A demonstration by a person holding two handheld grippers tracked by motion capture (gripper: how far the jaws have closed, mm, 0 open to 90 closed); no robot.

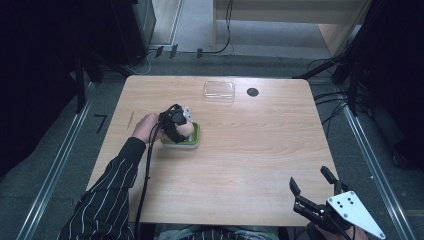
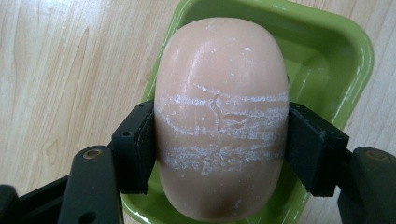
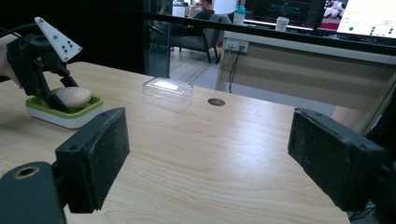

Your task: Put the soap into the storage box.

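Left gripper (image 1: 184,126): clenched on the soap (image 2: 220,116), one pad on each long side, pointing down over the dish (image 2: 359,56).
Soap: a pale oval bar, held in or just over the green dish at about 9 o'clock from the table's (image 1: 260,165) centre; white scratch bands cross its middle between the pads.
Right gripper (image 1: 315,187): released, jaws wide with nothing between them, idle at about 5 o'clock near the table's near edge.
Lid (image 1: 219,91): a clear box at 12 o'clock, well apart from the dish.
Risk, slip: the bar looks smooth and rounded, so it could likely squirt out of the pads if squeezed harder or tilted.
Risk, dish: if the bar sticks to the dish, a lift may drag the dish along or tip it.
Risk, marks: the pads could scrape the surface further.
Hidden: the bar's underside; whether it rests on the dish floor or hangs clear cannot be told.
Cut off: the dish's near rim, behind the jaws in the left gripper view.
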